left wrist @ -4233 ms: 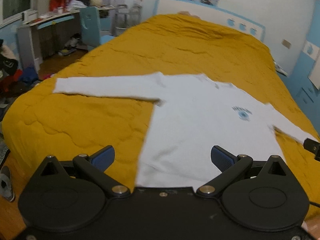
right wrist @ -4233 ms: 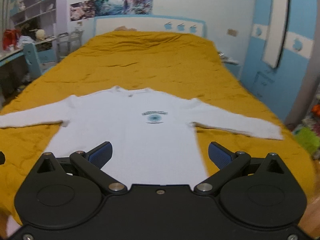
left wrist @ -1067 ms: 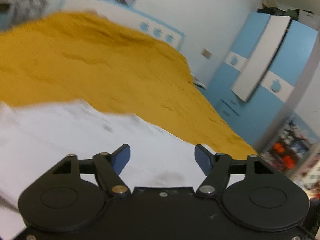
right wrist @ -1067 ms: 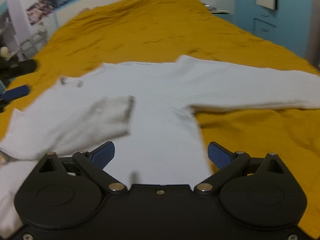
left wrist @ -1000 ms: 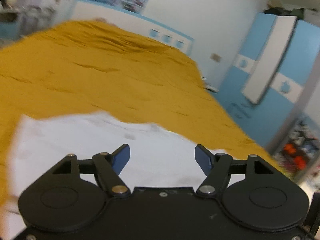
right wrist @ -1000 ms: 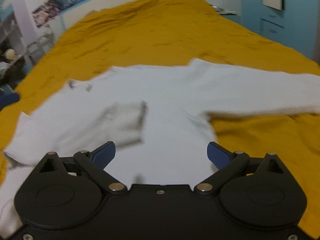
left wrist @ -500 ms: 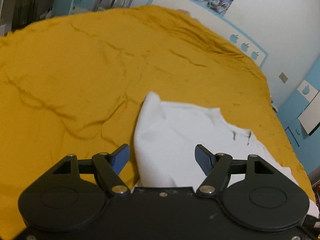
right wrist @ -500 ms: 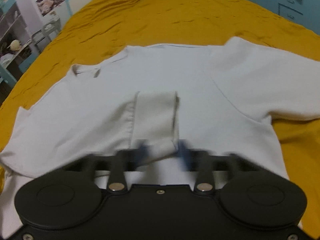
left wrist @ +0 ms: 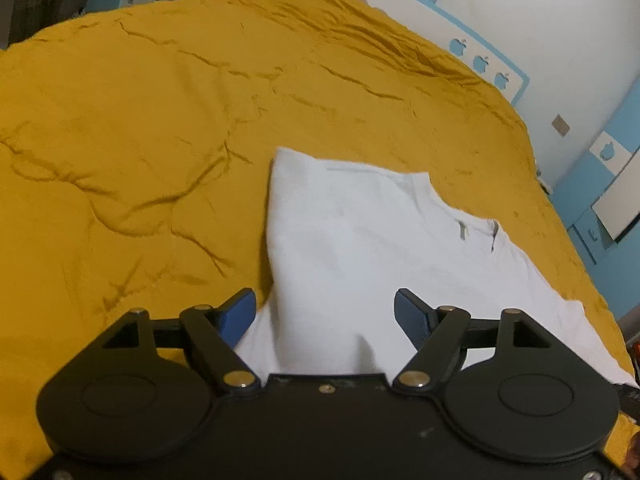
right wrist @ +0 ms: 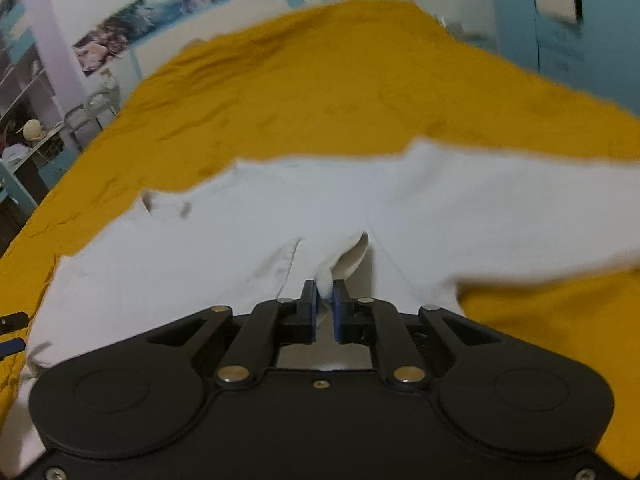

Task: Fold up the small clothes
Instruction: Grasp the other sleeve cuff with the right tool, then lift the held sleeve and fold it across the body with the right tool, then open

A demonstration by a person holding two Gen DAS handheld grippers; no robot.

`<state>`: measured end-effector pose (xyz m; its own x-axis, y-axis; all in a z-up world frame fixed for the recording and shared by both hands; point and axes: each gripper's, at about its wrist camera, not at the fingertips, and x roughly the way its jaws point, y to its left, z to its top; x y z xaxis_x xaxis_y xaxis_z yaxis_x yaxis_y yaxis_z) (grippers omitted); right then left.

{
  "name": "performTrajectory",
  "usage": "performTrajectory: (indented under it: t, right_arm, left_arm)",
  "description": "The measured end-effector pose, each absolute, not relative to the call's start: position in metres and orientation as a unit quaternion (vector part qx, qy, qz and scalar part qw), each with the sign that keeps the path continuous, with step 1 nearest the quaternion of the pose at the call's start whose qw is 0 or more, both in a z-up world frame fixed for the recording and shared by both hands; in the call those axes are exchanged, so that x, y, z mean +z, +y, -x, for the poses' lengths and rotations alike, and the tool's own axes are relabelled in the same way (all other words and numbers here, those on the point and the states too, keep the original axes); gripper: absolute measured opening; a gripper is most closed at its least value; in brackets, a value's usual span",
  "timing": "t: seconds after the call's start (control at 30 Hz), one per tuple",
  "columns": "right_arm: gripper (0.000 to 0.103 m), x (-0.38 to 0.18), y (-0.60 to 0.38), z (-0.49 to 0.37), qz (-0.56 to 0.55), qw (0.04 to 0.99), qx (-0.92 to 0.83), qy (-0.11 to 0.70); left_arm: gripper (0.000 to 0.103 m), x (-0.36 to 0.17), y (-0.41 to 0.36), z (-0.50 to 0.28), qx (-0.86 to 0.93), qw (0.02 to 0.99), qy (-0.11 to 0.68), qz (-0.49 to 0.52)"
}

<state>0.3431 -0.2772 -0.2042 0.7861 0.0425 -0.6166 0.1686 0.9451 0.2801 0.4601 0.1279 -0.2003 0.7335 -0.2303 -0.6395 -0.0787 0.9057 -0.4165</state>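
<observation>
- On the yellow bedspread (left wrist: 132, 128), lies spread flat: white long-sleeved top (left wrist: 360, 248), its body running away from the cameras toward the headboard (left wrist: 472, 52), neck opening at the far end.
- Between the right tongs (right wrist: 325, 296), pinched tight: cuff end of a sleeve (right wrist: 340, 258) that is folded in across the middle of the top, directly ahead of the blue fingertips (right wrist: 309, 300).
- Off to the right in the right wrist view, stretches sideways: the other sleeve (right wrist: 540, 216), long axis crosswise to the tongs, well apart from them.
- Over the near left part of the top, hangs wide open and grips nothing: left tongs (left wrist: 324, 312), folded side edge running straight away between the pads.
- Nearer to the outstretched sleeve, by judgement: right tongs, so likely the ones to bring it in.
- On the top, reads nothing; a small grey mark by the neck, too small to tell.
- On the headboard, shows only apple shapes, no lettering; wall posters (right wrist: 160, 20) too blurred to read.
</observation>
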Motion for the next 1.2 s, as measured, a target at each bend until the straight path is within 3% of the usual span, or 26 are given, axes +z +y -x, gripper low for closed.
performTrajectory:
  t: [0.13, 0.37, 0.5, 0.67, 0.83, 0.93, 1.1, 1.2]
  right_arm:
    - [0.006, -0.233, -0.281, -0.346, -0.172, 0.919, -0.064, 0.348]
    - [0.006, -0.196, -0.279, -0.325, -0.16, 0.946, -0.1, 0.263]
    - [0.007, -0.215, -0.288, -0.343, -0.15, 0.933, -0.085, 0.317]
    - [0.02, -0.229, -0.288, -0.342, -0.131, 0.927, -0.087, 0.341]
    - [0.024, -0.212, -0.303, -0.319, -0.159, 0.928, -0.082, 0.327]
    - [0.042, -0.195, -0.335, -0.298, -0.194, 0.927, -0.099, 0.306]
    - [0.044, -0.172, -0.4, -0.259, -0.204, 0.925, -0.168, 0.275]
    - [0.051, -0.166, -0.45, -0.232, -0.234, 0.914, -0.216, 0.251]
  left_arm:
    - [0.078, -0.206, 0.124, -0.462, -0.037, 0.901, 0.384, 0.2]
    - [0.082, -0.195, 0.124, -0.453, -0.05, 0.91, 0.366, 0.188]
    - [0.082, -0.2, 0.121, -0.453, -0.043, 0.907, 0.368, 0.198]
    - [0.082, -0.195, 0.104, -0.449, -0.089, 0.912, 0.354, 0.189]
    - [0.082, -0.214, 0.087, -0.462, -0.083, 0.9, 0.404, 0.139]
    - [0.082, -0.224, 0.082, -0.465, -0.076, 0.898, 0.417, 0.115]
    - [0.083, -0.198, 0.076, -0.457, -0.086, 0.901, 0.401, 0.14]
    - [0.089, -0.176, 0.067, -0.446, -0.099, 0.91, 0.378, 0.138]
